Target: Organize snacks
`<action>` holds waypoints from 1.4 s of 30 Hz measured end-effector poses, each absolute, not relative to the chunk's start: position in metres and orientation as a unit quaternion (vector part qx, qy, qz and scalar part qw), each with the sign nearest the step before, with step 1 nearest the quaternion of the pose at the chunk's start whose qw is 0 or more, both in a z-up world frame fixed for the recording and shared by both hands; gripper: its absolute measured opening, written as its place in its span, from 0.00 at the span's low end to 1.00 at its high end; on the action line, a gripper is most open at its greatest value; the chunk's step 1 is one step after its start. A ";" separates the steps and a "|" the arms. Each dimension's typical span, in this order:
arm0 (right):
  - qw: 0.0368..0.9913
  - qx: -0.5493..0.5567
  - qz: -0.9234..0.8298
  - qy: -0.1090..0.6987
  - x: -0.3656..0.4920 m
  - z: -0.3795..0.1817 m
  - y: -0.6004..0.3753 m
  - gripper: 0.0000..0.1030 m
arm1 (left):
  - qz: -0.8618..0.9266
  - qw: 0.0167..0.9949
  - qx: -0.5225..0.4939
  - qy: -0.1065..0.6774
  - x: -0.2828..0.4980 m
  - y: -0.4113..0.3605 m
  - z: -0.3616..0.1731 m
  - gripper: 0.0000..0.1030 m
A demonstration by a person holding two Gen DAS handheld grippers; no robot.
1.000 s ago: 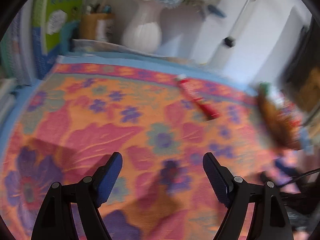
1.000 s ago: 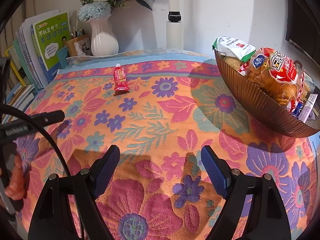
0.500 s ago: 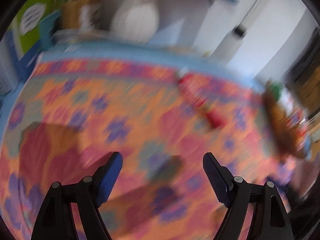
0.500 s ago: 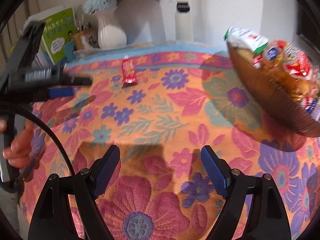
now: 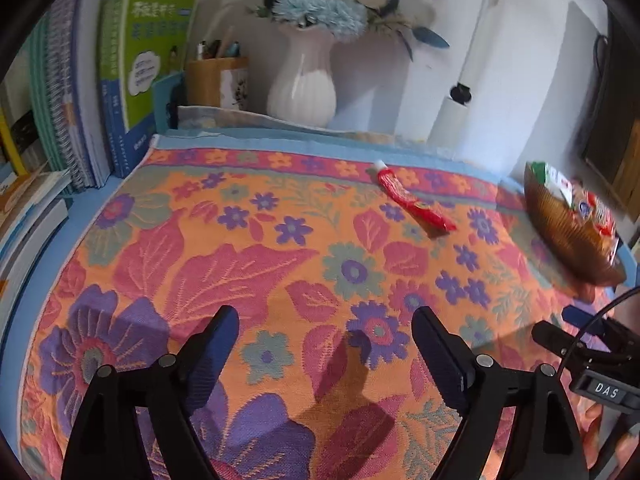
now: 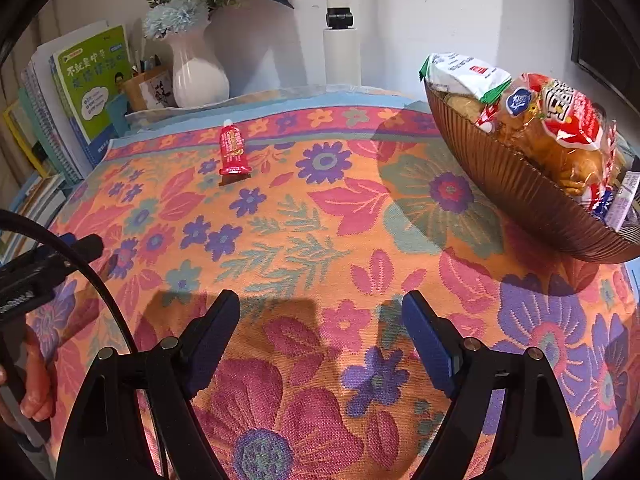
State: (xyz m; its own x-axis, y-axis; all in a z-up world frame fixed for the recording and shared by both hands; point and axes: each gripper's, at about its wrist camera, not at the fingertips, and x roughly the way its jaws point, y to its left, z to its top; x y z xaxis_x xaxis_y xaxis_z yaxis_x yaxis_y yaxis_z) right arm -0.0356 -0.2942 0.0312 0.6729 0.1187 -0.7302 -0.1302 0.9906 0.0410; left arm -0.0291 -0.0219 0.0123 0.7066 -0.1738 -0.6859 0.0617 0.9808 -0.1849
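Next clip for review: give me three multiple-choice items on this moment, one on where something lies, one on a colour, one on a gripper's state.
1. Where does the red snack tube lie?
A. in the bowl
B. on the floral cloth near the far border
C. between the right gripper's fingers

2. What colour is the vase?
A. white
B. black
C. yellow

3. How is the left gripper?
A. shut on the tube
B. shut on nothing
C. open and holding nothing

Key: 1 B, the tube lies alone on the cloth, apart from the brown bowl. 2 A, its ribbed body is white. 3 C, its fingers stand wide apart over bare cloth, as do the right gripper's.
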 end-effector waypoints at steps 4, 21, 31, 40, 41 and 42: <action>0.919 -0.011 0.065 0.388 -0.039 0.034 -0.293 0.81 | -0.056 0.925 -0.084 0.367 -0.034 -0.018 0.013 0.84; 0.926 -0.024 0.069 0.371 -0.047 0.037 -0.286 0.81 | -0.051 0.932 -0.072 0.351 -0.039 -0.020 0.014 0.84; 0.932 -0.032 0.067 0.356 -0.052 0.040 -0.286 0.87 | -0.041 0.930 -0.049 0.361 -0.037 -0.029 0.013 0.84; 0.935 -0.049 0.073 0.344 -0.057 0.042 -0.279 0.88 | -0.045 0.917 -0.119 0.377 -0.031 -0.007 0.008 0.84; 0.935 -0.048 0.074 0.344 -0.057 0.041 -0.280 0.88 | -0.045 0.918 -0.119 0.376 -0.032 -0.007 0.008 0.84; 0.934 -0.047 0.075 0.345 -0.056 0.041 -0.281 0.88 | -0.044 0.918 -0.118 0.375 -0.032 -0.008 0.009 0.84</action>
State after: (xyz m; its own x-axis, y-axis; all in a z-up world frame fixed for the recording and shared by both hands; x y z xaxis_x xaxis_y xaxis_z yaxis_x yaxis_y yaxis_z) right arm -0.0558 -0.2805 0.0411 0.7505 0.1085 -0.6519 -0.1731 0.9843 -0.0354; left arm -0.0319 -0.0077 0.0085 0.7153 -0.1701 -0.6778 -0.0074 0.9680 -0.2507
